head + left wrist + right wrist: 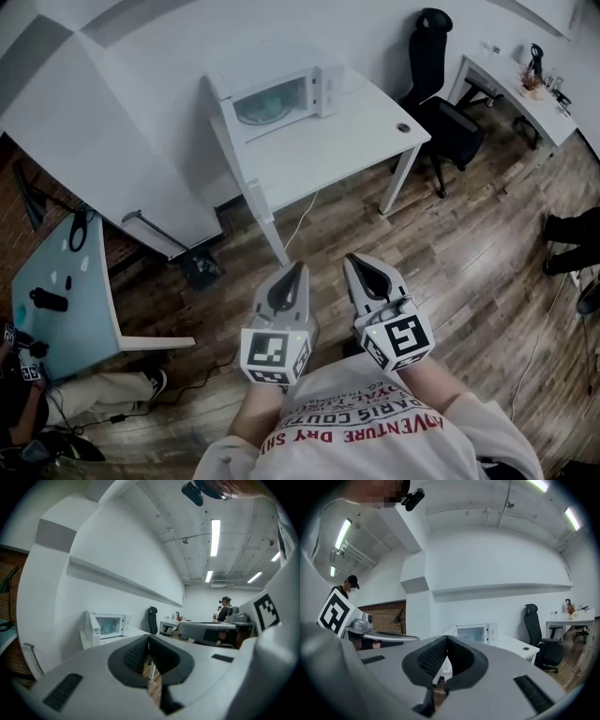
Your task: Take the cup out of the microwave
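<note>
A white microwave [277,94] stands on the left part of a white table [356,131], door shut, with a pale round shape behind its window. I cannot make out a cup inside. Both grippers hang over the wooden floor well short of the table, side by side and pointing at it. My left gripper [300,269] is shut and holds nothing, and so is my right gripper [354,260]. In the left gripper view the microwave [110,624] shows far beyond the shut left gripper [148,637]. In the right gripper view the microwave [476,633] stands past the shut right gripper [446,638].
A small dark object [403,127] lies near the table's right edge. A black office chair [441,103] stands right of the table, with another white desk [516,84] behind it. A glass desk [66,300] is at the left. A person's shoes [567,230] show at far right.
</note>
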